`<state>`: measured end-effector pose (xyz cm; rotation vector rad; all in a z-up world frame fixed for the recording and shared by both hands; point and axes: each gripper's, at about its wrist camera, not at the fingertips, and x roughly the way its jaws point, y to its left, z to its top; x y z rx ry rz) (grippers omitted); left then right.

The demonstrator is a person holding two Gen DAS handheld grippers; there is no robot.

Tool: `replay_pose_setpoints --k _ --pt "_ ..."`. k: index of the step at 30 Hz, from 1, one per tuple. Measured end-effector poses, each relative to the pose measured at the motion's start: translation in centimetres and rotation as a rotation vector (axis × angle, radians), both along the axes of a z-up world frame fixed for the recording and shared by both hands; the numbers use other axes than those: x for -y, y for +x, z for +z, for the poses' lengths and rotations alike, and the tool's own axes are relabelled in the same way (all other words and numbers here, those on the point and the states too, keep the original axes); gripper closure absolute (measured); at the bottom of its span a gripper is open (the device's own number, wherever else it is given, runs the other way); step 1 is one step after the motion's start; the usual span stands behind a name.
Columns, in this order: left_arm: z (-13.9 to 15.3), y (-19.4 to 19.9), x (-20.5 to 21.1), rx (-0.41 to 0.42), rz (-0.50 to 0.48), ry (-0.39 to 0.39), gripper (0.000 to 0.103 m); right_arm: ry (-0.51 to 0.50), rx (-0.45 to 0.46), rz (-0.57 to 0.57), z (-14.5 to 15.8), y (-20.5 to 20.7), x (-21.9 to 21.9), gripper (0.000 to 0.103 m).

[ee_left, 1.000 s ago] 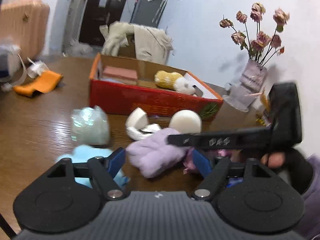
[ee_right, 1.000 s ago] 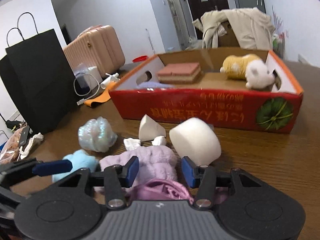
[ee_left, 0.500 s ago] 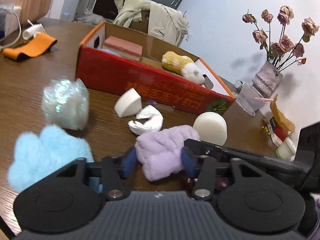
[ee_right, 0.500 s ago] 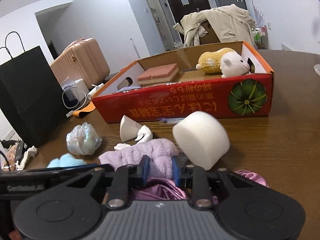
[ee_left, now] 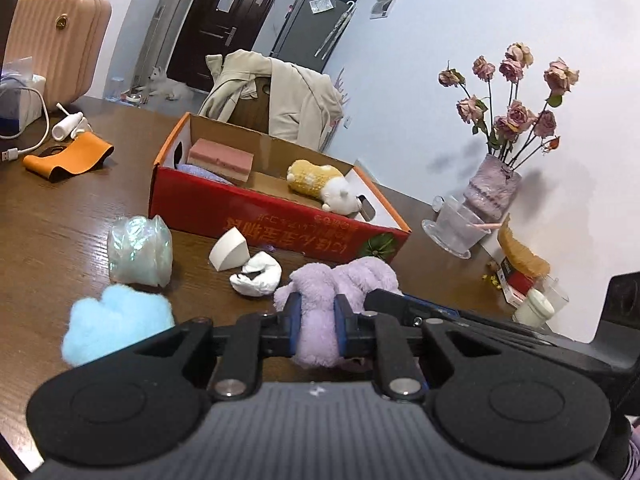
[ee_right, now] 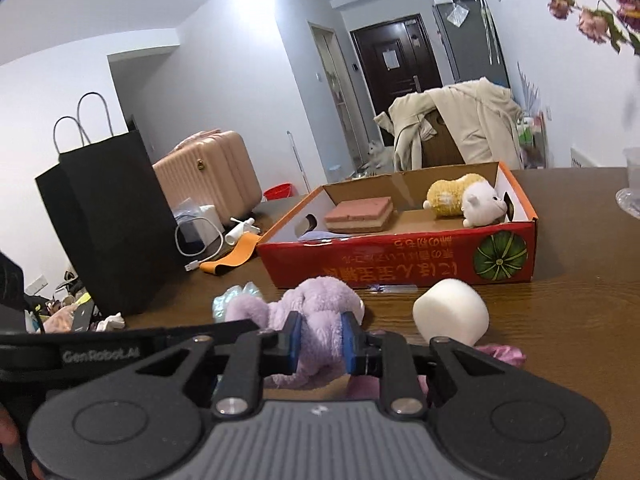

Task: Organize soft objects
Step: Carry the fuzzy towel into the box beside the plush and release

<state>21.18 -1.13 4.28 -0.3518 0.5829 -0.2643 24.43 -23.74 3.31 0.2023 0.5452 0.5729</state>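
1. Red box (ee_left: pixel 256 208) sits open-topped at the back of the table, probably the drop spot; sponge and plush are inside already.
2. Purple fluffy cloth (ee_left: pixel 320 320) hangs just in front of it, gripped at both ends, likely to keep it from flopping.
3. Left gripper (ee_left: pixel 316 326) and right gripper (ee_right: pixel 320 336) are both closing narrow, squeezing that cloth.

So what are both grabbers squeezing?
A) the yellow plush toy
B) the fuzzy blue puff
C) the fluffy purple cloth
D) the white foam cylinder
C: the fluffy purple cloth sits pinched between the blue pads of the left gripper and the right gripper, whose jaws are closing.
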Motion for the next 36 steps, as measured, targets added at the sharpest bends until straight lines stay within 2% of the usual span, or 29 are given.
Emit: replay_pose_setpoints --k 4,8,10,14,19,23,26,28,30,32,33,34,36 --pt "1.0 0.2 -0.3 0.018 -0.031 -0.018 0.086 0.011 0.011 -0.006 1.0 -0.3 0.7 0.083" --pt "3.6 3.6 -1.1 0.053 -0.073 0.003 0.086 0.02 0.041 0.008 3.6 2.7 0.9 0.082" --pt "4.9 7.2 -1.4 0.061 -0.108 0.033 0.085 0.025 0.04 0.001 4.6 5.8 0.6 0.082" --pt "6.1 17.0 -1.4 -0.006 -0.137 0.084 0.085 0.023 -0.032 -0.035 5.6 15.1 -0.4 0.082" --pt "4.3 27.7 -1.7 -0.135 -0.112 0.133 0.085 -0.044 -0.17 -0.075 3.8 26.1 -2.9 0.082" --pt "2.5 34.0 -1.4 -0.161 -0.126 0.133 0.085 -0.111 -0.204 -0.101 1.9 32.0 -4.3 0.082" --pt "0.1 37.6 -1.6 -0.215 -0.096 0.116 0.084 -0.151 -0.251 -0.097 0.2 35.7 -5.1 0.082" --pt "-1.8 38.9 -1.8 -0.233 -0.053 0.136 0.085 -0.189 -0.273 -0.09 -1.0 37.3 -5.8 0.083" --pt "-2.9 39.1 -2.1 -0.236 -0.054 0.128 0.084 -0.242 -0.318 -0.08 -2.6 38.1 -6.6 0.084" --pt "-2.7 39.0 -3.1 -0.251 -0.064 0.084 0.07 -0.28 -0.326 -0.085 -3.7 38.4 -7.1 0.079" --pt "-2.3 38.8 -3.5 -0.249 -0.06 0.077 0.057 -0.255 -0.335 -0.087 -3.6 38.5 -6.9 0.079" --pt "-1.8 38.4 -3.8 -0.231 -0.049 0.089 0.054 -0.246 -0.329 -0.092 -3.4 38.3 -6.8 0.078" --pt "-0.3 37.3 -4.1 -0.195 -0.038 0.131 0.054 -0.245 -0.302 -0.089 -2.3 37.5 -6.6 0.067"
